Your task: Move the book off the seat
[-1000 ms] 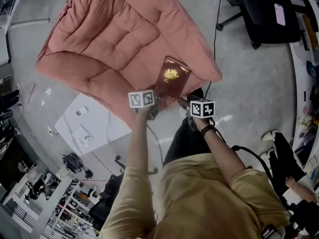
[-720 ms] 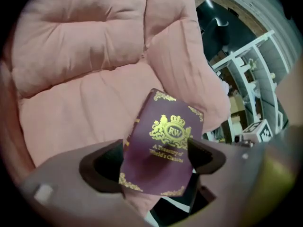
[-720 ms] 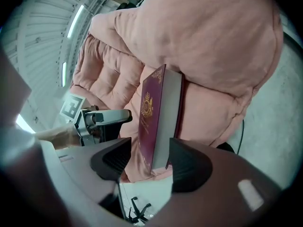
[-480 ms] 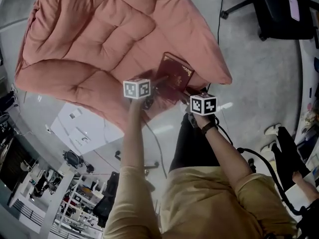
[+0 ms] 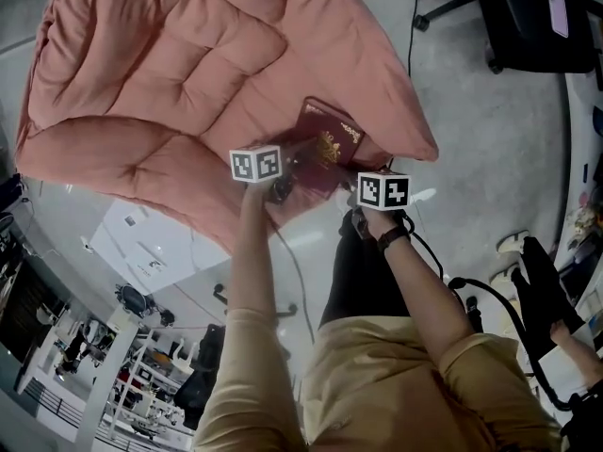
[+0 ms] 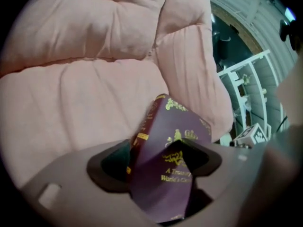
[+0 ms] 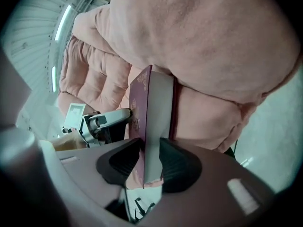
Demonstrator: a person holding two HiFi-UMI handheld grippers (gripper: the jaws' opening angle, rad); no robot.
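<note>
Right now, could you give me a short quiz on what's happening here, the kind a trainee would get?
1. True or false: the book lies on the floor, clear of the pink seat.
2. How many of the two tools have the book between their jaws: A) none, B) one, C) both?
3. Fill in: the book's dark red cover carries ___ lettering.

Key:
1. False. It rests near the seat's front edge.
2. C. The left tool and the right tool each have it between their jaws, which have just been closing.
3. Gold.
</note>
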